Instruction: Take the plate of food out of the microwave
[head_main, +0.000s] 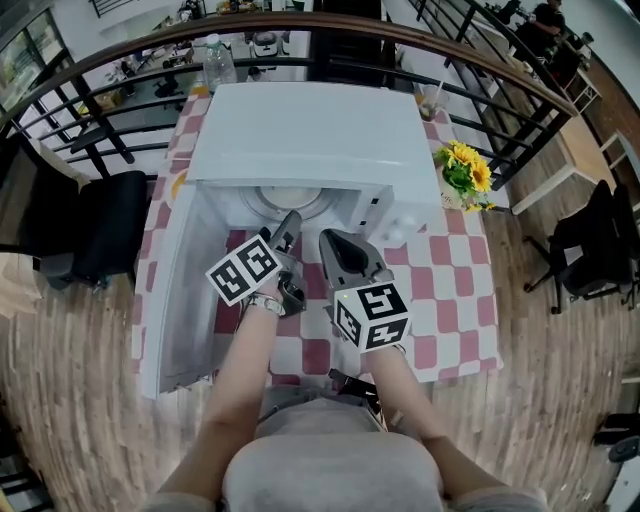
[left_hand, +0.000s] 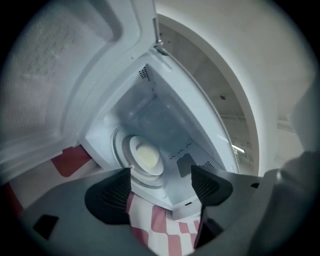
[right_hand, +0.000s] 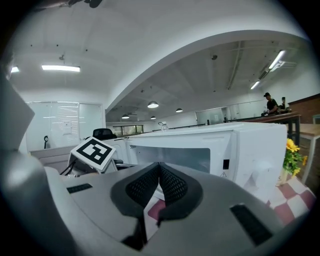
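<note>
left claw (left_hand: 162, 183) jaws wide apart, nothing between, just before microwave mouth | right claw (right_hand: 159, 176) jaws pressed together, empty | door (head_main: 176, 292) open at surface's (head_main: 452, 292) left edge | microwave (head_main: 312, 132) toward far edge | plate of food (left_hand: 147, 155) inside microwave, untouched

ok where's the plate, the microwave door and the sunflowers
plate (left_hand: 133, 146): left gripper view, its white rim
microwave door (head_main: 185, 300): head view, its inner face
sunflowers (head_main: 468, 165): head view, the yellow blooms
</note>
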